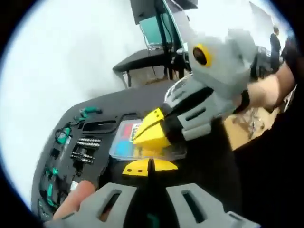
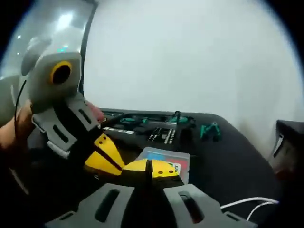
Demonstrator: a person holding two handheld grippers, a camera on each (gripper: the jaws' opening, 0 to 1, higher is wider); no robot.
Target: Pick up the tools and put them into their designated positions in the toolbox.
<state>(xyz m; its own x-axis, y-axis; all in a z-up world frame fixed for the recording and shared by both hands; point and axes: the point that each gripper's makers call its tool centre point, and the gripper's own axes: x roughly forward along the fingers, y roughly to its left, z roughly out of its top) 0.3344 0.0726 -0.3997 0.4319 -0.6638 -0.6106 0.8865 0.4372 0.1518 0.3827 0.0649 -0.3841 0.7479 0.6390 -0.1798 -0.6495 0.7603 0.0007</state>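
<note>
Both grippers hang low over the black table (image 2: 237, 156), close together and nearly nose to nose. In the left gripper view the left gripper (image 1: 150, 167) has its yellow tips drawn together with only a thin dark line between them and nothing held; the right gripper (image 1: 153, 130) comes in from the right, its yellow tips also closed to a point, hovering just over the clear plastic case with blue and red inserts (image 1: 127, 141). In the right gripper view its own tips look pressed together and empty, with the case just beyond them.

The case lies flat on the table just beside the open black foam-lined toolbox tray (image 1: 102, 127), which already carries rows of small metal bits (image 1: 85, 148) and green-handled hand tools (image 1: 61, 135). Another small green-handled tool (image 2: 209, 129) lies loose on the table beyond the tray.

I would judge the case light, rigid and rather slick, with a thin lid that could crack or pop open under a hard squeeze. The sensible hold seems to be across its two long edges, near the middle so it stays level, and the gripper would need to open first.
</note>
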